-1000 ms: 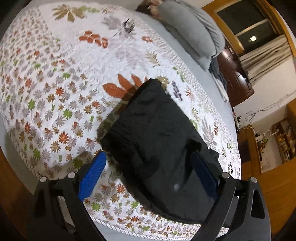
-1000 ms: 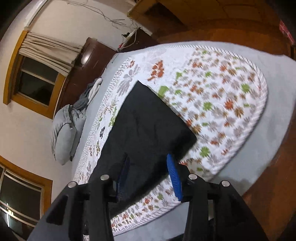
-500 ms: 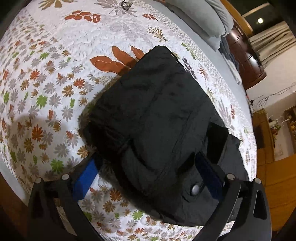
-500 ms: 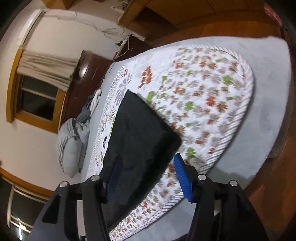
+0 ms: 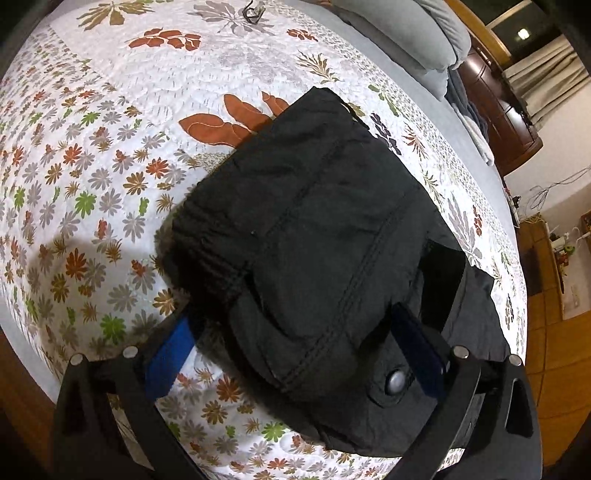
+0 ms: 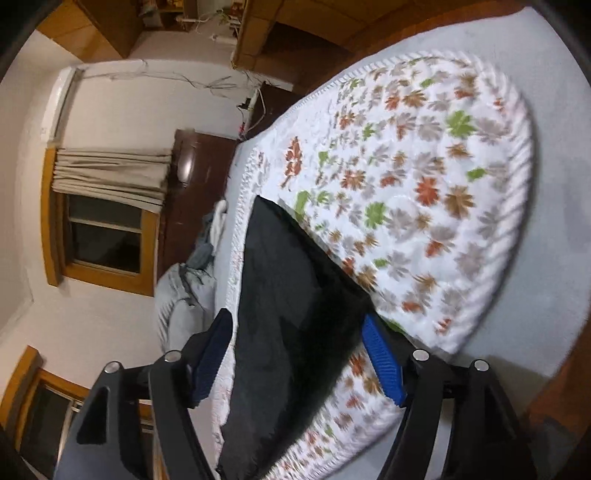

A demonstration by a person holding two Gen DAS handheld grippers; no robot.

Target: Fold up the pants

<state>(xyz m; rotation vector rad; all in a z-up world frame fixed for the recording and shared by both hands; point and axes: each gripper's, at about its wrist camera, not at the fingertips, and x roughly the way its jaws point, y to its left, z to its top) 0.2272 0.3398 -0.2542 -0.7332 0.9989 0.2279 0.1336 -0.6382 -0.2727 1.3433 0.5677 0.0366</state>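
Pants [image 5: 325, 236], black and folded into a compact stack, lie on the flowered quilt [image 5: 92, 155] near the foot edge of the bed [image 6: 546, 258]. In the left wrist view, the left gripper [image 5: 295, 350] is nearest the camera, its jaws wide apart, with the near end of the stack lying between them. The blue pad of one finger [image 5: 168, 356] sits just beside the gathered waistband side of the stack; the other blue pad [image 5: 419, 350] lies against the fabric close to a round metal snap button [image 5: 396, 380] on a flap. Whether either pad presses into the cloth cannot be told. A lower layer of the pants sticks out past the folded top layer on the side toward the bed edge. In the right wrist view, the right gripper [image 6: 295, 358] also has its jaws apart, straddling one end of the pants [image 6: 291, 314], with blue pads on both sides and nothing clamped. This view is blurred. Farther off, grey pillows [image 5: 406, 26] rest at the head of the bed. Beyond them stand dark wooden furniture [image 6: 192, 192], a wood-framed window [image 6: 103, 236] with gathered curtains [image 6: 110, 177], and a white wall with loose cables.
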